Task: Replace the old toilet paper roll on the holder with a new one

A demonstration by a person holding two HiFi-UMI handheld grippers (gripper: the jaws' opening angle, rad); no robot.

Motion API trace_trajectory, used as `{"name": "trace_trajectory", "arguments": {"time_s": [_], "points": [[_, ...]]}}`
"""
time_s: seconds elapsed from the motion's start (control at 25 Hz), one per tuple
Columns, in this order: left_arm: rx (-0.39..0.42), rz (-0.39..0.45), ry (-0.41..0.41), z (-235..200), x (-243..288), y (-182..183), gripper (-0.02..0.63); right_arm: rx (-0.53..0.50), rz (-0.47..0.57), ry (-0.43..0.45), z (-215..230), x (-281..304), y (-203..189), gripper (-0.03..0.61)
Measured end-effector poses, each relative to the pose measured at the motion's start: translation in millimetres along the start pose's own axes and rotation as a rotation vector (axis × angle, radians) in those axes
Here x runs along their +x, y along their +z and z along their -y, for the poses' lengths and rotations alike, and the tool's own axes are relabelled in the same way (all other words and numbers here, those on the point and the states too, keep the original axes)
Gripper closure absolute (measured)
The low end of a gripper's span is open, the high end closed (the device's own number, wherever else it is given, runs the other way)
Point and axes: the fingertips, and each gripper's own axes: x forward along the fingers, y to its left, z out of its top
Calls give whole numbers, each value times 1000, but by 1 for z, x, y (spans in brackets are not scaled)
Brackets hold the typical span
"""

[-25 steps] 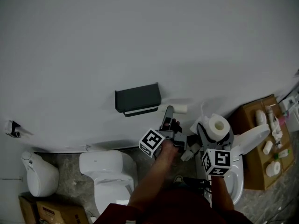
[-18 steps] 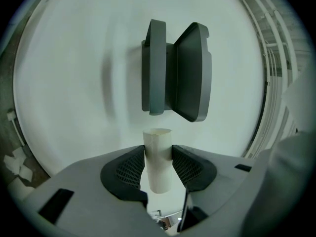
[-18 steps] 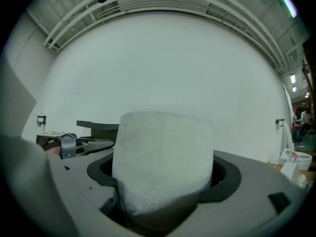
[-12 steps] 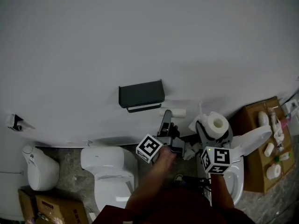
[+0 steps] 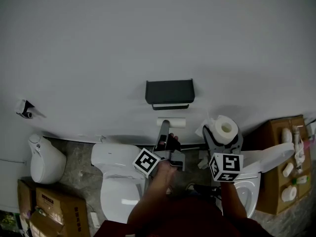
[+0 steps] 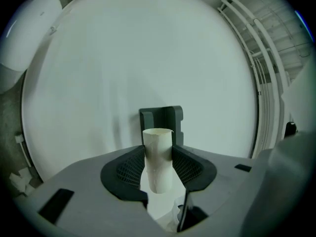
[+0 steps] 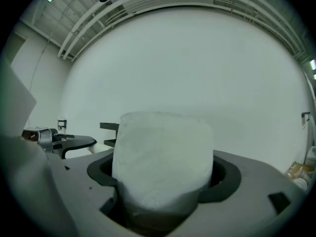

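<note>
Toilet (image 5: 118, 181) below-left of holder (image 5: 169, 92); left jaws pinch tube (image 6: 158, 157), right jaws new roll (image 7: 163, 162).

Both forearms (image 5: 155, 194) extended forward. The left gripper (image 5: 167, 128) is tilted slightly up, jaws clamped on a tube (image 6: 158, 157). The right gripper (image 5: 222, 135) is level, jaws clamped on a roll (image 7: 163, 167).

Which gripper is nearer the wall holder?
Left: the left gripper, holding the cardboard tube, is below the holder; the right gripper, with the full roll, is lower right.
</note>
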Motion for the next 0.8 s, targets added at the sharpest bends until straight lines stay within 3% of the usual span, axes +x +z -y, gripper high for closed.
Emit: {"name": "trace_trajectory", "arguments": {"time_s": [0.32,0.48,0.52,0.68,0.8], "points": [[30,93,-2,3,-28,38,426,-25,-6,80,-36,12,1,124],[136,93,10,8,-32,42,426,-23,-10,92,-43,16,-1,123],[214,84,36,8,-34,44,426,-18,-10,93,-45,17,-1,123],[683,17,83,21,-30,45,428,45,-3,101,-47,20,3,124],[1110,-21,174,28,-26,42,428,113,3,117,-48,24,7,124]]}}
